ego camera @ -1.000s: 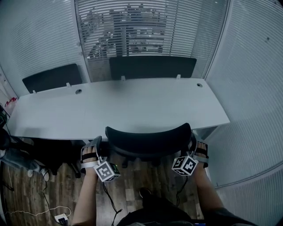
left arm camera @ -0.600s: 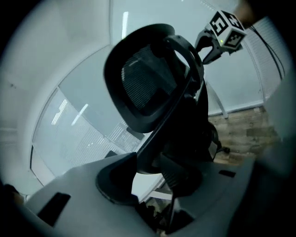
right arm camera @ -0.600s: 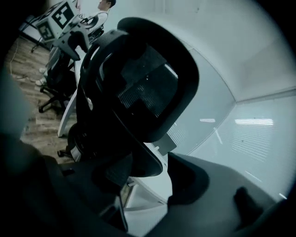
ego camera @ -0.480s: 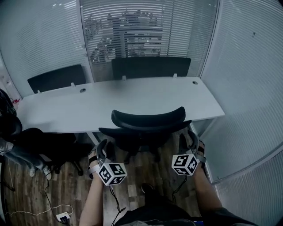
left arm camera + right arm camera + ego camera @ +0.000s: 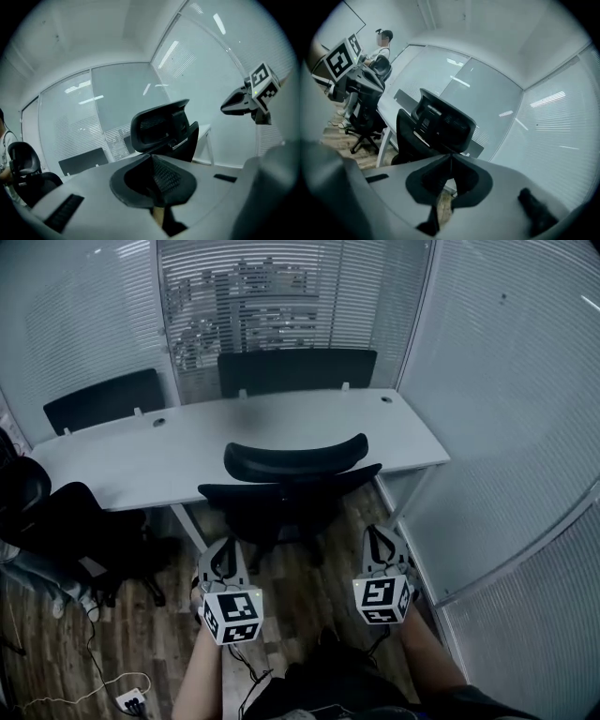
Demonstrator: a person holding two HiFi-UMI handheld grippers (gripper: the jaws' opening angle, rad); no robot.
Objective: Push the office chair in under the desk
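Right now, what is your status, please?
Both just closed, empty: left gripper, right gripper. Backrest of office chair at desk edge. Nothing blocking.

Office cubicle — long white desk [image 5: 141, 460] at 12 o'clock, black panels [image 5: 295, 371] along its far edge. Glass partition walls [image 5: 253, 296] with slatted blinds at 12 and 3 o'clock. Wheeled office chair [image 5: 295, 460] at centre, second chair [image 5: 37, 512] at 9 o'clock — wood-look floor [image 5: 141, 634] below.
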